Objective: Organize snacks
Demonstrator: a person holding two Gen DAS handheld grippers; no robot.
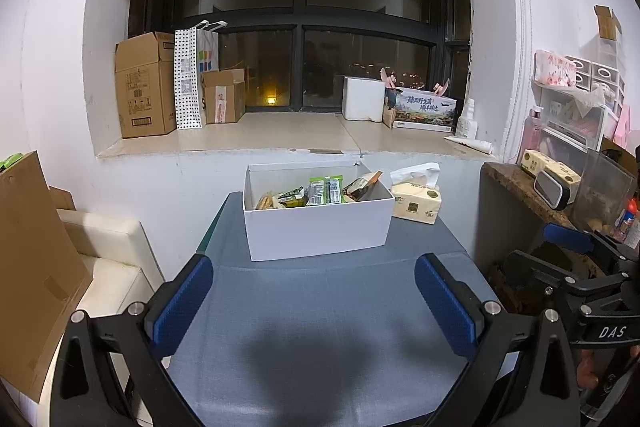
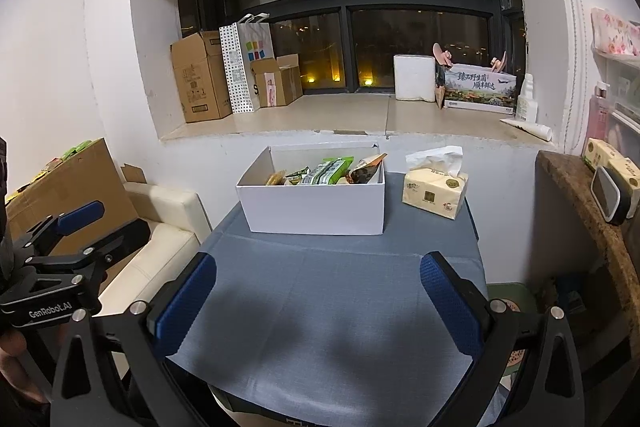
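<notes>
A white box (image 1: 320, 227) stands at the far end of the blue-grey table (image 1: 320, 327), filled with several snack packets (image 1: 325, 190), green and brown ones among them. In the right wrist view the same white box (image 2: 316, 207) holds the snack packets (image 2: 328, 171). My left gripper (image 1: 314, 301) hovers open over the near half of the table, nothing between its blue pads. My right gripper (image 2: 318, 303) is likewise open and empty, short of the box. Each gripper shows at the edge of the other's view.
A yellow tissue pack (image 1: 416, 201) lies right of the box. The window ledge (image 1: 280, 137) behind carries cardboard boxes (image 1: 142, 85), a dotted paper bag and cartons. A cream seat (image 1: 108, 255) stands left of the table, a wooden shelf (image 1: 524, 187) with containers on the right.
</notes>
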